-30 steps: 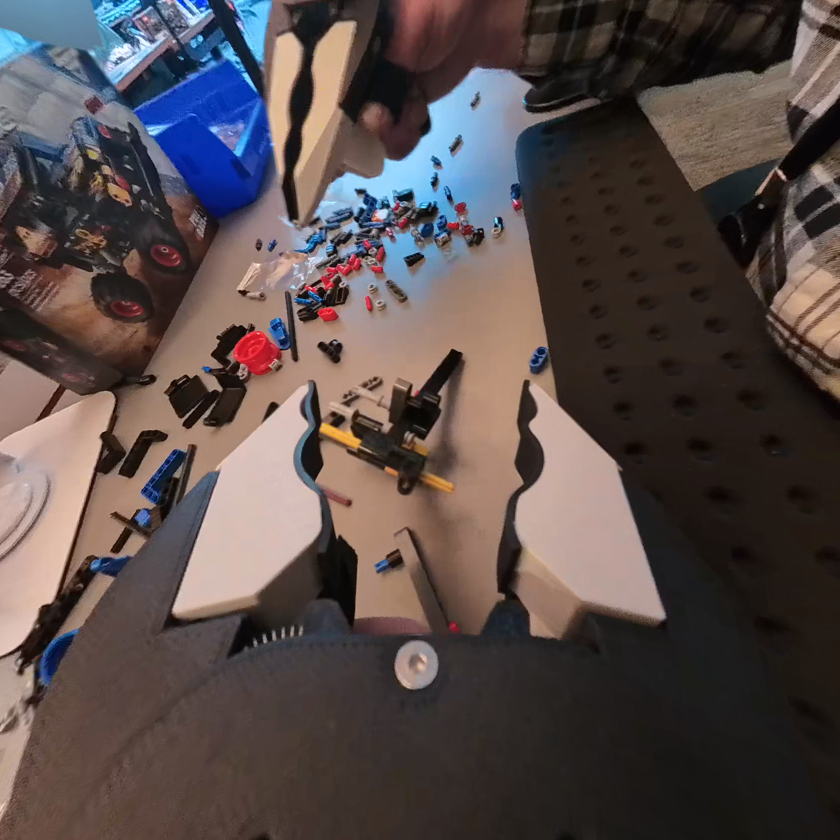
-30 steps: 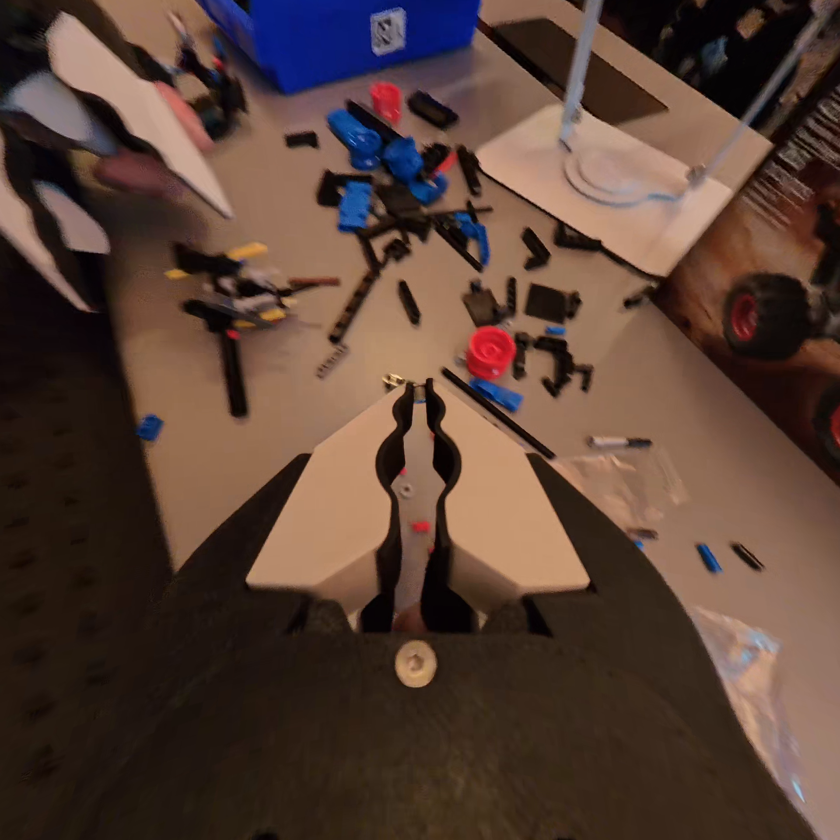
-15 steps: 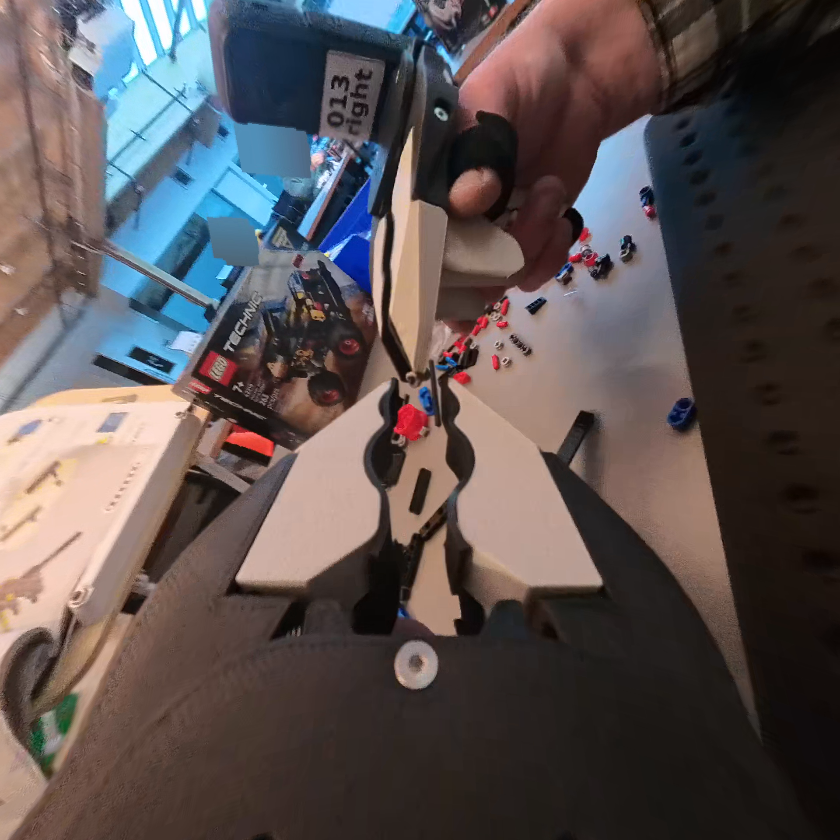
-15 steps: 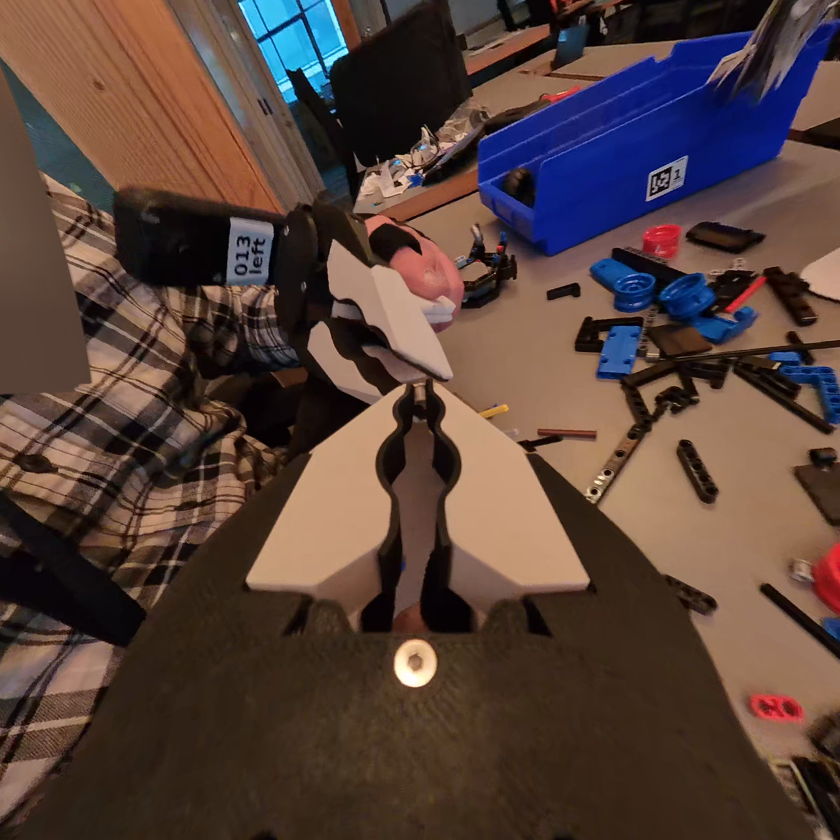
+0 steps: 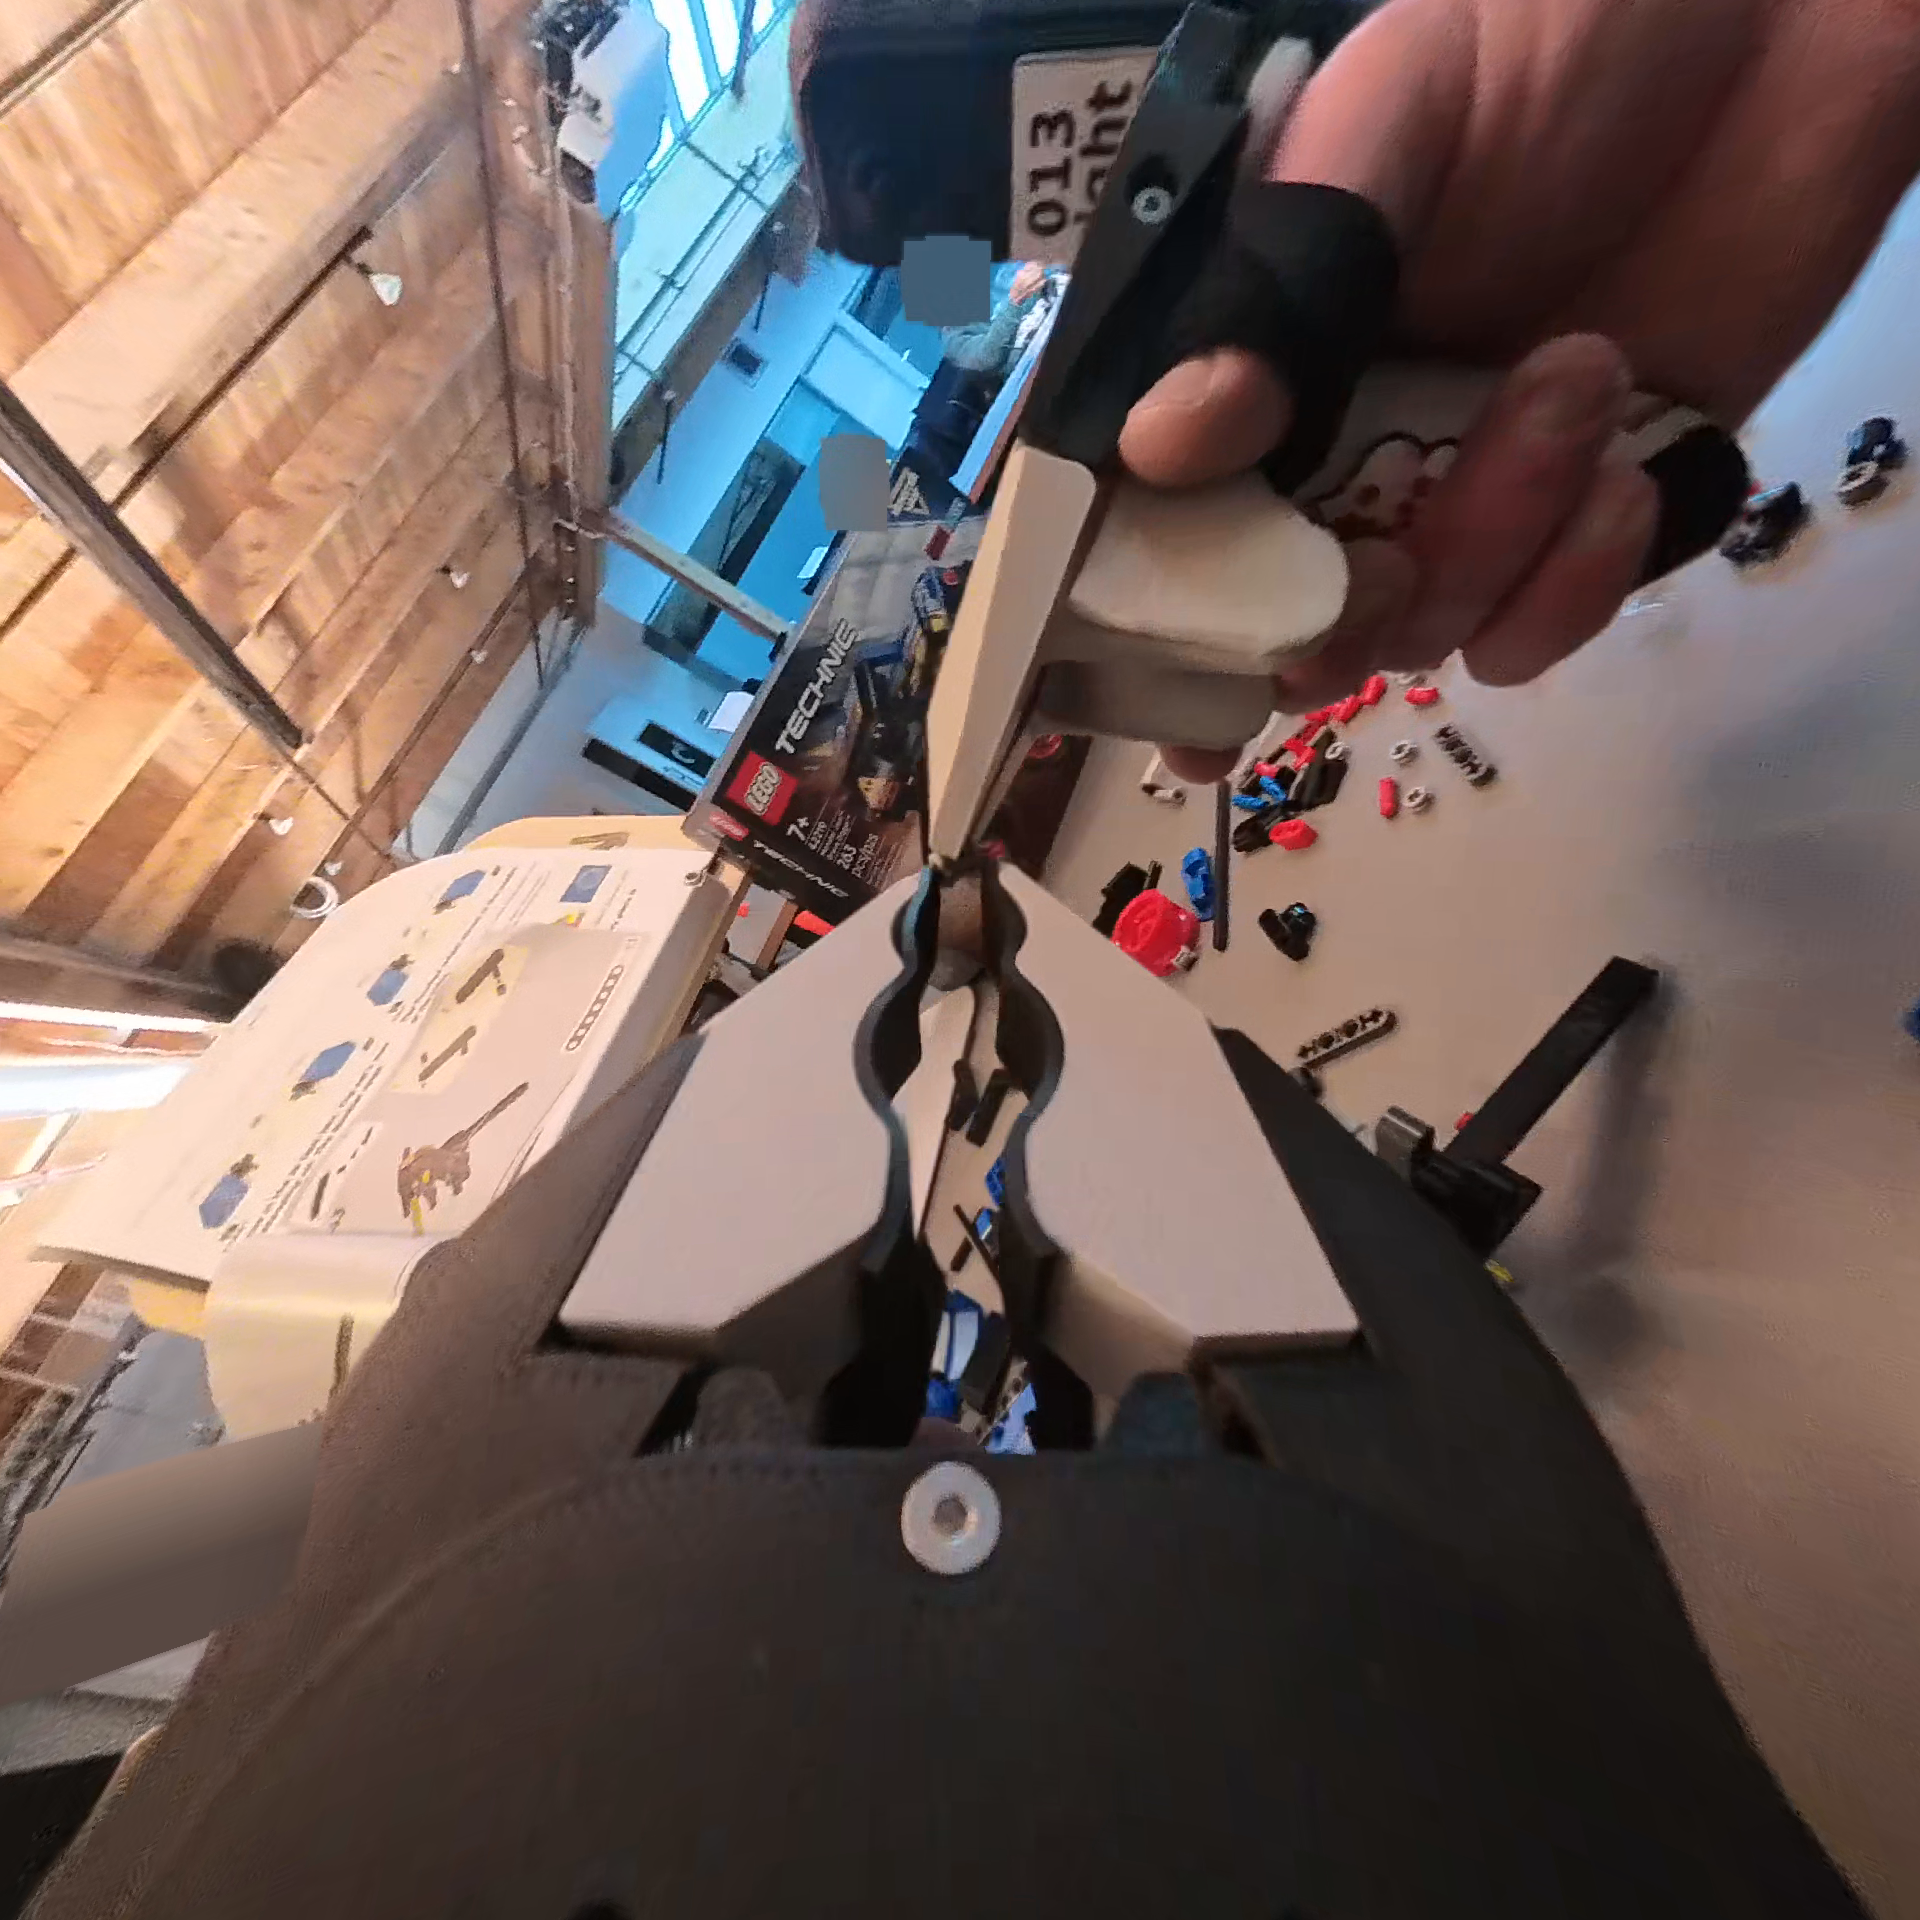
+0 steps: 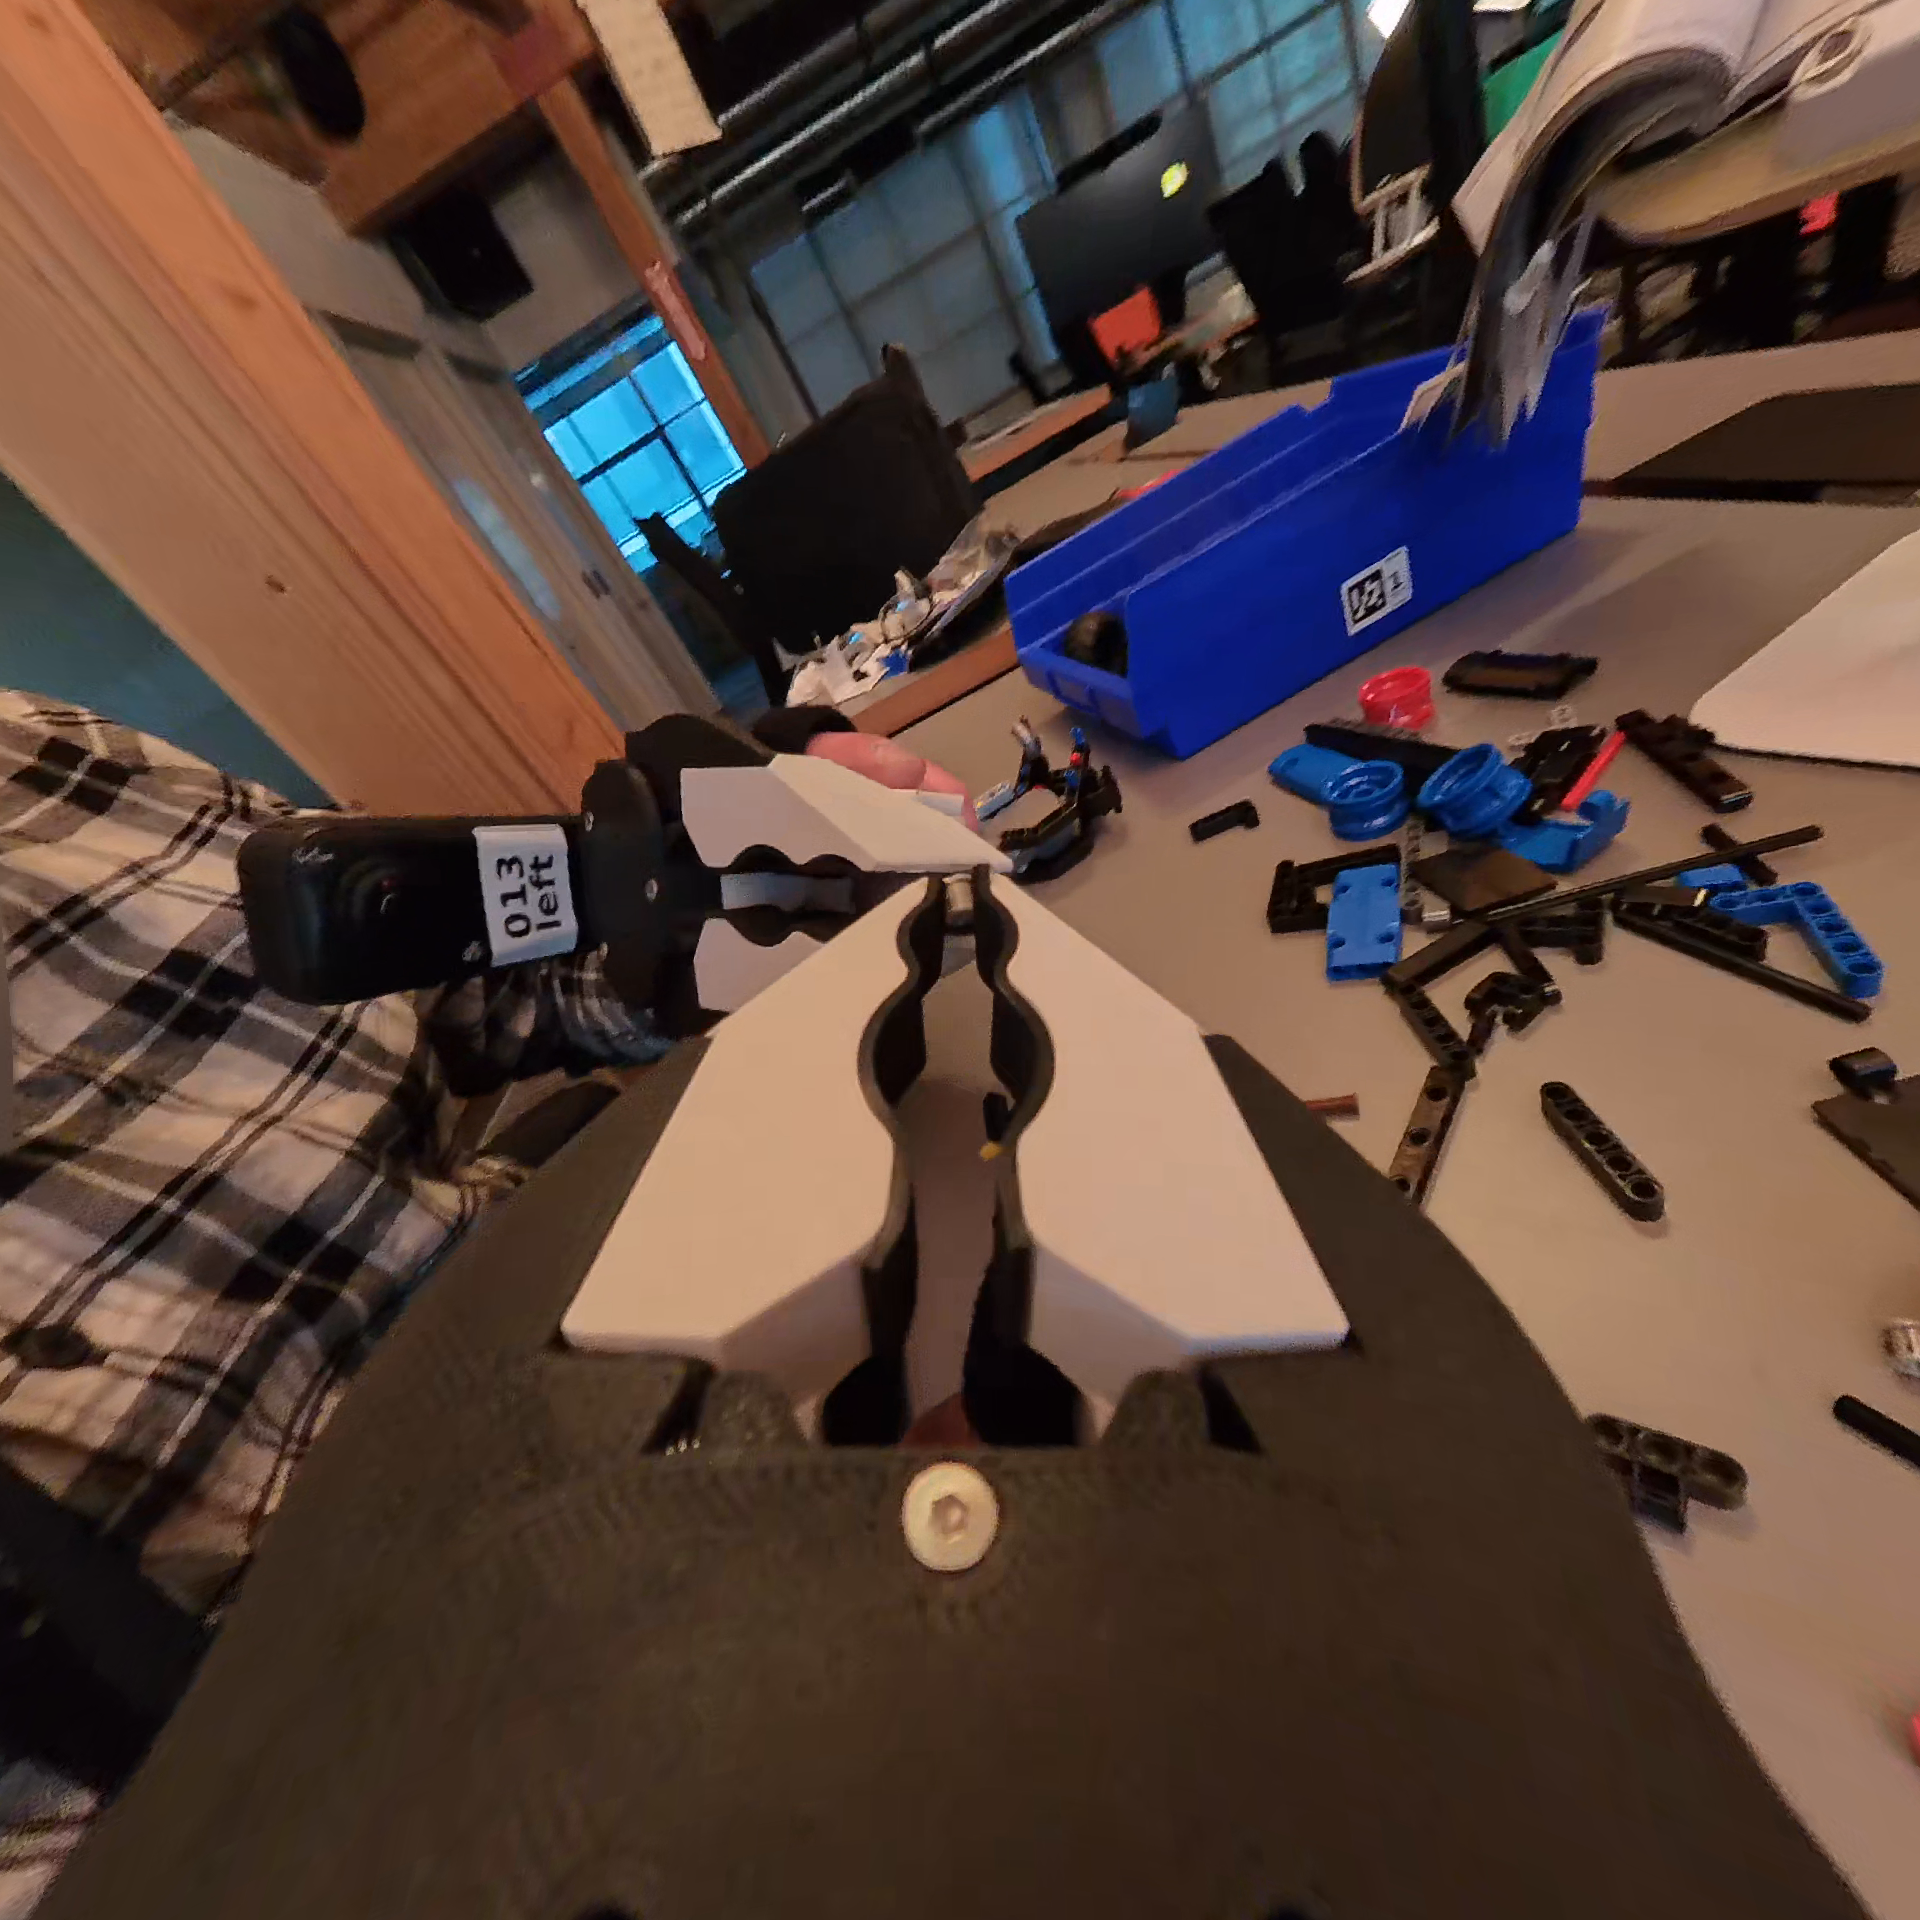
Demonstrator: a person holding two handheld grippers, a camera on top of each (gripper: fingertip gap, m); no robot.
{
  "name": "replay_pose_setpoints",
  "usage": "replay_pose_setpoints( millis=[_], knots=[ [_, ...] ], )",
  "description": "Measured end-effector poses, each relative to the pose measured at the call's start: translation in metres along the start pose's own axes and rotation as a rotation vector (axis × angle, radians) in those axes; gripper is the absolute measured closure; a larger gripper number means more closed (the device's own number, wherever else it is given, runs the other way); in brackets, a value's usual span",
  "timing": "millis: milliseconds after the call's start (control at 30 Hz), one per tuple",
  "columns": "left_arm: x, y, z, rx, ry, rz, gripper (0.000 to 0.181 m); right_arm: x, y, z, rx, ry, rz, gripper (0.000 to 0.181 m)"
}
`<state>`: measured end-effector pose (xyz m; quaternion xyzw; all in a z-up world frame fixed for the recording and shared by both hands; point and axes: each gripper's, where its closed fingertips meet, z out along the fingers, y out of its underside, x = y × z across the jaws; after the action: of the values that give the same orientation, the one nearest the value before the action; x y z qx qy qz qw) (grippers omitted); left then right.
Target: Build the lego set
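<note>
Two grippers are brought tip to tip above the surface point(image 6: 1558, 1278). The right gripper point(image 6: 961, 902) is closed on a small grey piece point(image 6: 958, 891), seen at upper centre of its view; the left gripper point(image 5: 954, 896) is nearly shut, its load unclear. A slight misalignment could cause the tiny piece to be dropped among the scattered lego parts point(image 6: 1538, 883) at right. The right hand point(image 5: 1538, 343) is angled down from the upper right; the instruction booklet point(image 5: 416, 1039) is propped at left.
</note>
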<state>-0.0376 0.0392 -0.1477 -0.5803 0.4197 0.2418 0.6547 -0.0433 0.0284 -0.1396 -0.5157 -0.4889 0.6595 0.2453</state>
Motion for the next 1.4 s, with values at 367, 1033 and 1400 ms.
replay_pose_setpoints(
  millis=[367, 1033, 1400],
  knots=[
    [-0.017, 0.0, 0.001, -0.006, -0.069, -0.102, 0.177, 0.001, -0.015, 0.004, 0.136, 0.129, -0.141, 0.176],
    [0.018, 0.04, -0.01, -0.176, 0.375, -0.525, 0.131, 0.027, 0.014, -0.016, -0.151, 0.164, -0.363, 0.178],
    [0.081, 0.07, -0.028, -0.329, 0.673, -0.64, 0.157, 0.064, 0.091, -0.012, -0.64, 0.041, -0.528, 0.178]
  ],
)
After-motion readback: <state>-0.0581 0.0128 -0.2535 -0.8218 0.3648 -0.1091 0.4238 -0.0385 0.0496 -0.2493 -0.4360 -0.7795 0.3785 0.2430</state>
